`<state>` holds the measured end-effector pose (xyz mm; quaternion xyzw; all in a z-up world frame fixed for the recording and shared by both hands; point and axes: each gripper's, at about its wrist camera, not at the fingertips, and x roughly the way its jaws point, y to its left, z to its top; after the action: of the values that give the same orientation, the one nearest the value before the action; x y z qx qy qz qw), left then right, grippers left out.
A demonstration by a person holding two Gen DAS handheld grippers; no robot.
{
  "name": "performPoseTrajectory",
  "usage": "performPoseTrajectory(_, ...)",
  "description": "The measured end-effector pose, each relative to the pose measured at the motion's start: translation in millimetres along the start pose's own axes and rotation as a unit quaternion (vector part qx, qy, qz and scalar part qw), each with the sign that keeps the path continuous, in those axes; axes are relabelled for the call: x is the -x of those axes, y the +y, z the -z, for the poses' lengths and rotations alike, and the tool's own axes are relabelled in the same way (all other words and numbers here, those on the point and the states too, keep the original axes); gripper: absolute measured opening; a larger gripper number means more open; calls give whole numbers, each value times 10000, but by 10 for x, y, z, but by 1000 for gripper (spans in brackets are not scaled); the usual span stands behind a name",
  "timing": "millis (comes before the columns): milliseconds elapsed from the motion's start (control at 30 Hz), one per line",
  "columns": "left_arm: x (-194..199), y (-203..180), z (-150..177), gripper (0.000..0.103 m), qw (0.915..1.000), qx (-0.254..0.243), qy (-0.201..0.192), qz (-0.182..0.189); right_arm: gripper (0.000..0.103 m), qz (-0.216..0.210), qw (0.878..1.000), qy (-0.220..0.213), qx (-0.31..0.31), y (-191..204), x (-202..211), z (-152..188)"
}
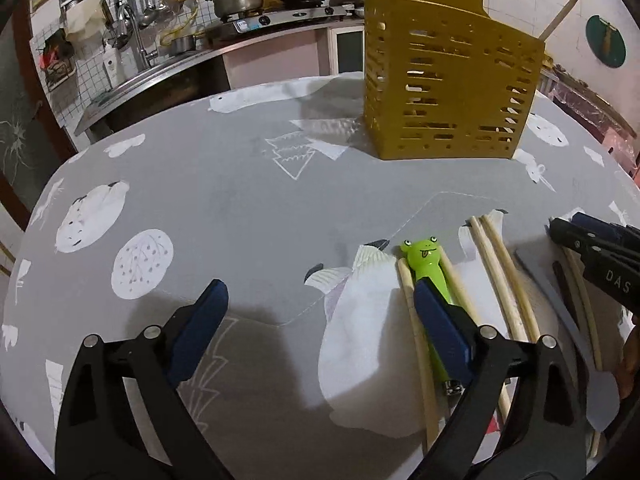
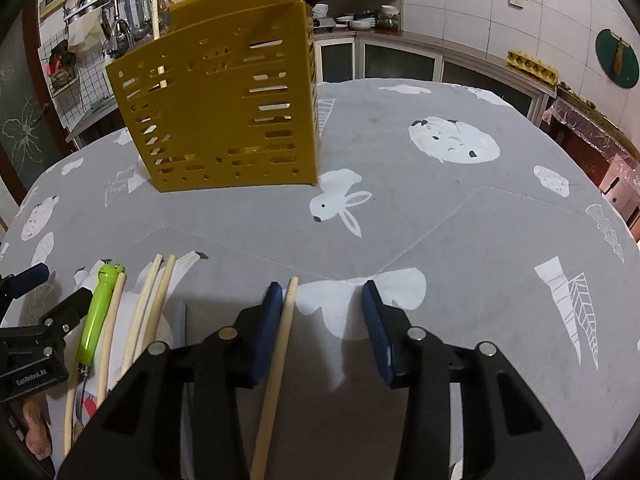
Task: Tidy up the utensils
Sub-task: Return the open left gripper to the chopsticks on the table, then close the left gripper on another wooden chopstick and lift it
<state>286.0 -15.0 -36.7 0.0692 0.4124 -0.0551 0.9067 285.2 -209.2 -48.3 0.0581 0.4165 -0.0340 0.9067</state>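
Observation:
A yellow slotted utensil holder stands upright on the grey tablecloth, with wooden chopsticks poking out of its top. My left gripper is open wide and low over the cloth. Its right finger lies over a green frog-headed utensil, which has a chopstick along each side. A pair of chopsticks lies further right. My right gripper is open around a single chopstick. That chopstick rests against the left pad, and the right pad stands well apart from it.
A flat grey-blue utensil lies between the chopsticks and my right gripper. The table extends right and beyond the holder. A kitchen counter with stove, pots and hanging tools runs behind. A person's hand shows at the edge.

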Motion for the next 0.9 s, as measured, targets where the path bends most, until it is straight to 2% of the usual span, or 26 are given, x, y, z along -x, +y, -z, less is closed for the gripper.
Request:
performPoseTrajectory(100,7,-9,2,91,10000,-26,10,31,42,-9,10000,-1,-28,-8,-1,-3)
performPoseTrajectory(333,-104,-11,4,86,9991,88,334,258,42,25,10000,-3,-27,-5,8,-1)
performPoseTrajectory(433,-125,-57,-39,75,9989,153,386,229,42,117,9999,42,2,25,6,1)
performPoseTrajectory(567,-143,-149,-119,48,9983,93,487,306,41,237,9997,102,31,72,18,12)
performPoseTrajectory(767,-117,-217,-94,41,9985,71,468,262,36,232,9996,128,-100,70,68,68)
performPoseTrajectory(900,-129,-243,-104,33,9986,37,459,269,27,291,9995,141,-55,110,31,28)
